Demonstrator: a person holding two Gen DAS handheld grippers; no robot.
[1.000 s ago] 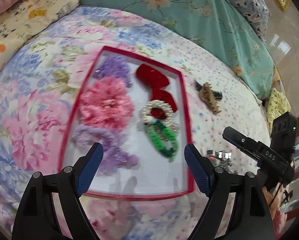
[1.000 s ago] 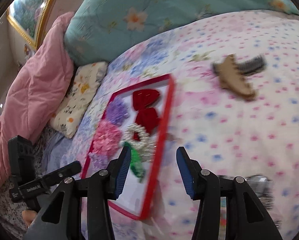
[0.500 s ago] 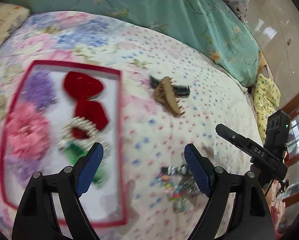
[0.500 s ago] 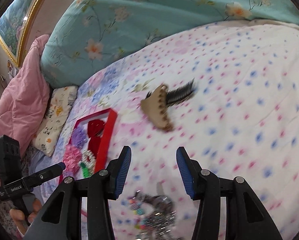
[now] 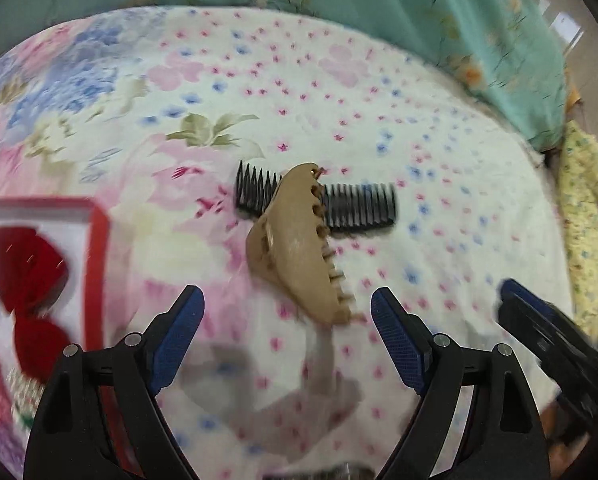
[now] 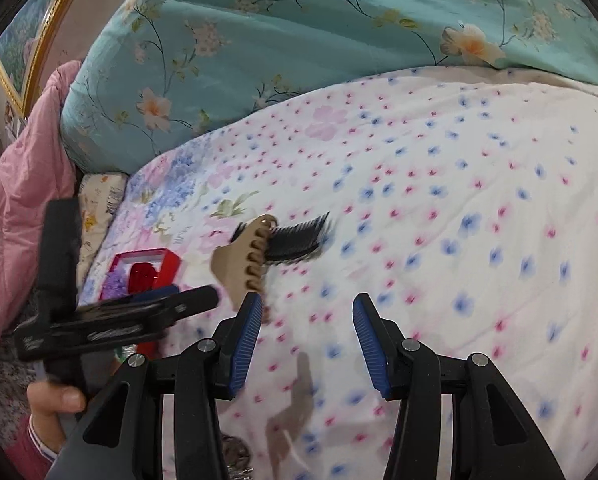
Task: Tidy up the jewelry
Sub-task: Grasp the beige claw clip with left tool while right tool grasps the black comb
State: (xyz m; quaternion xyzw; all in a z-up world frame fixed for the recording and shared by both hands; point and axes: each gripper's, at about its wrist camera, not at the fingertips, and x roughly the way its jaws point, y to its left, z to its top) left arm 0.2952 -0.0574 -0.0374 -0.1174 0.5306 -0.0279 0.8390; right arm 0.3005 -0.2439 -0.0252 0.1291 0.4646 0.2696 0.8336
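The tan claw clip (image 5: 299, 248) lies on the flowered bedspread (image 5: 379, 92), slanted, its toothed edge turned to the right in my left view. It rests across a black hair comb (image 5: 359, 208), which lies flat beneath it with its teeth pointing up the picture; the two touch where they cross. The clip sits just ahead of my left gripper (image 5: 287, 332), a little beyond the line between my two blue pads (image 5: 395, 336). My left jaws stand wide and are opening at this moment, with nothing between them but bedspread and my own shadow.

My right gripper (image 6: 303, 340) has its jaws parted about halfway and empty too; from its camera the same clip (image 6: 243, 264) and comb (image 6: 299, 236) lie just past and left of my left-hand pad (image 6: 247, 340), apart from it as far as I can tell (the picture is smeared there).

To the left of the clip, well apart from it, is the red-rimmed tray (image 5: 95, 264). In it I can make out a red bow (image 5: 31, 280), something purple at the far left edge and something pink below, both too blurred to name.

Beyond the bedspread runs a teal flowered quilt (image 6: 339, 40), and a pink quilt (image 6: 15, 184) is heaped at the left of my right-hand view. A hand (image 6: 55, 404) grips my left tool's handle there, with a pink sleeve at the wrist.
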